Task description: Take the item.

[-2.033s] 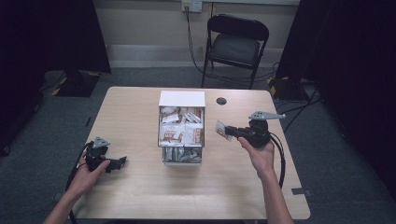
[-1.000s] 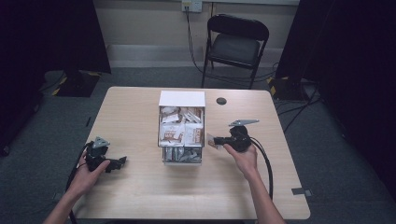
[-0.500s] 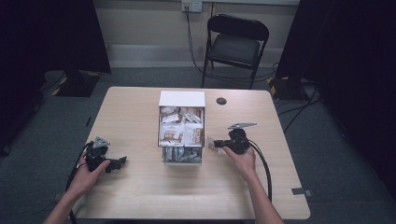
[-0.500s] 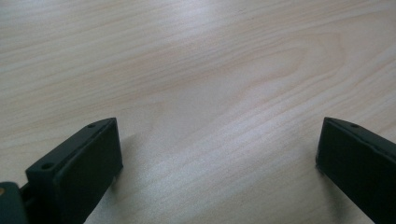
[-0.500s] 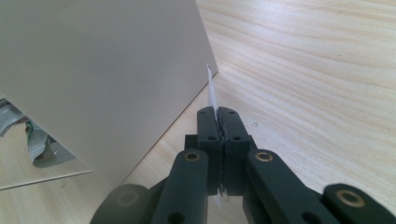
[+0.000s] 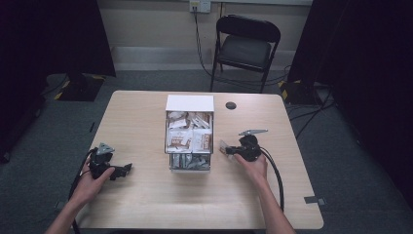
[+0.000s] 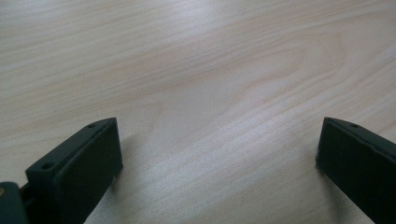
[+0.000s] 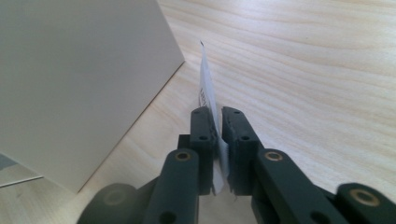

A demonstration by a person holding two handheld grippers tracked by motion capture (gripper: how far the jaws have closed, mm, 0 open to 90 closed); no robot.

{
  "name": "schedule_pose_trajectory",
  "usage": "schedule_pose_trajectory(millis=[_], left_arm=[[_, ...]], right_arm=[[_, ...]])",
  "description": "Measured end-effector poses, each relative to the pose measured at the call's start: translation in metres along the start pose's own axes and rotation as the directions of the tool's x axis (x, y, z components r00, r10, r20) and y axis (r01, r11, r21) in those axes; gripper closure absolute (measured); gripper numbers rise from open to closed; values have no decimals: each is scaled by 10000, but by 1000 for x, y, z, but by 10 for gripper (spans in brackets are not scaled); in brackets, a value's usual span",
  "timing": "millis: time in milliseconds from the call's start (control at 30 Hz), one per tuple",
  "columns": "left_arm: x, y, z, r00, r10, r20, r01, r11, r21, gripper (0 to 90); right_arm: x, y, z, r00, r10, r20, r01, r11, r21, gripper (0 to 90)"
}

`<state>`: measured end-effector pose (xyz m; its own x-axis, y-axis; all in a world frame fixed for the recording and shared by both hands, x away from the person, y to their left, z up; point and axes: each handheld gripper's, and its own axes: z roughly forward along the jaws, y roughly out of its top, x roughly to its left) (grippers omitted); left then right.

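Behind the table we see one black folding chair (image 6: 247, 46) against a pale wall, on grey carpet. We work at one light wooden table (image 6: 146, 204), which carries one white box (image 6: 189, 103) near its middle, with packets packed in its open compartments; we cannot count them exactly. One small dark round disc (image 6: 231, 105) lies just beyond the box's far right corner.

We hold two grippers. Our right gripper (image 6: 229, 149) sits low over the table just to the right of the box, and its jaws are closed narrow on one thin white packet (image 8: 208, 100). In the right gripper view the packet stands on edge between the jaws, pointing forward, with the box's plain white side wall (image 8: 74, 84) close on the left; we cannot tell whether packet and wall touch.

Our left gripper (image 6: 125, 169) rests at the near left of the table, well apart from the box. In the left gripper view its jaws stand wide apart over bare wood, holding nothing.
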<state>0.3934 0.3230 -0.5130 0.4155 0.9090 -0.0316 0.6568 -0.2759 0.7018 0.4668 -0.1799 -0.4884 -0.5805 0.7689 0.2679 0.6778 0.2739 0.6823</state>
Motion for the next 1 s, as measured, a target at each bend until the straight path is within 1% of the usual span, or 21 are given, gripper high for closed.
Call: schedule_pose_trajectory(millis=[33, 100, 167, 233, 300, 433, 500, 600, 700, 767, 867, 1000], left_arm=[[0, 0, 0, 10000, 3, 1, -3, 10000, 2, 0], [0, 0, 0, 10000, 2, 0, -2, 10000, 2, 0], [0, 0, 0, 10000, 2, -1, -2, 10000, 1, 0], [0, 0, 0, 10000, -1, 0, 1, 10000, -1, 0], [0, 0, 0, 10000, 2, 0, -2, 10000, 2, 0], [0, 0, 0, 10000, -1, 0, 1, 10000, -2, 0], [0, 0, 0, 10000, 2, 0, -2, 10000, 1, 0], [0, 0, 0, 10000, 0, 0, 0, 10000, 0, 0], [0, 0, 0, 10000, 1, -2, -1, 10000, 0, 0], [0, 0, 0, 10000, 1, -4, -1, 10000, -2, 0], [0, 0, 0, 10000, -1, 1, 1, 10000, 1, 0], [0, 0, 0, 10000, -1, 0, 1, 10000, 0, 0]], right_arm=[[-1, 0, 0, 9999, 84, 145, -84, 10000, -1, 742], [-1, 0, 0, 9998, 84, 206, -84, 10000, -1, 734], [-2, 0, 0, 9994, 126, 318, -125, 9999, -23, 665], [-2, 0, -2, 9993, 127, 360, -124, 9999, -98, 650], [-2, 1, -3, 9990, 148, 432, -140, 9997, -184, 572], [-6, 2, -6, 9985, 375, 406, -364, 9989, -287, 463], [-6, 2, -7, 9984, 371, 423, -359, 9989, -297, 454], [-5, 3, -10, 9987, 369, 362, -353, 9984, -450, 409], [-3, 4, -14, 9989, 303, 353, -282, 9979, -583, 349], [-2, 5, -17, 9986, 291, 431, -261, 9973, -684, 306], [-1, 6, -25, 9985, 328, 433, -288, 9956, -889, 283], [0, 7, -38, 9979, 297, 583, -232, 9938, -1092, 249]])
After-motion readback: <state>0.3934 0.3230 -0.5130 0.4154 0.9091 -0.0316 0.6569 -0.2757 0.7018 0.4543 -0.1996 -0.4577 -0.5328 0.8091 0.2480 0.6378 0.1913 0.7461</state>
